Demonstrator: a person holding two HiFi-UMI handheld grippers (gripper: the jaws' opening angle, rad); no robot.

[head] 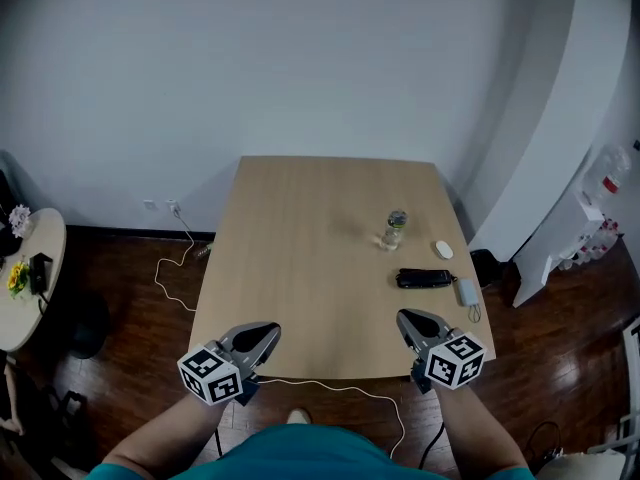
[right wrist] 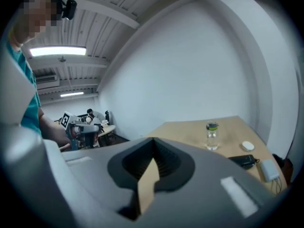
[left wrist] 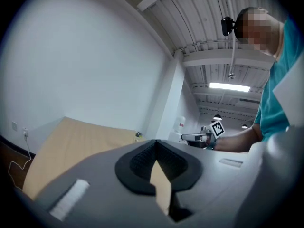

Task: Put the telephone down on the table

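- Table (head: 300, 218): pale tan wood grain
- Telephone (head: 423, 279), at the table's 3 o'clock edge: black
- Bottle (head: 395, 228): clear, green cap
- Left gripper (head: 268, 332), right gripper (head: 406, 319): grey, with black-and-white marker squares
- Floor (head: 110, 258): dark brown boards

Left tool (head: 266, 332) and right tool (head: 406, 319), jaws together, empty.

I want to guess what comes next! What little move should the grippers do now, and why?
Probably just draw both grippers back from the table; nothing seems left to put down. The black telephone already lies flat on it, right of the middle. The left gripper and right gripper hover at the near edge, jaws together and empty.
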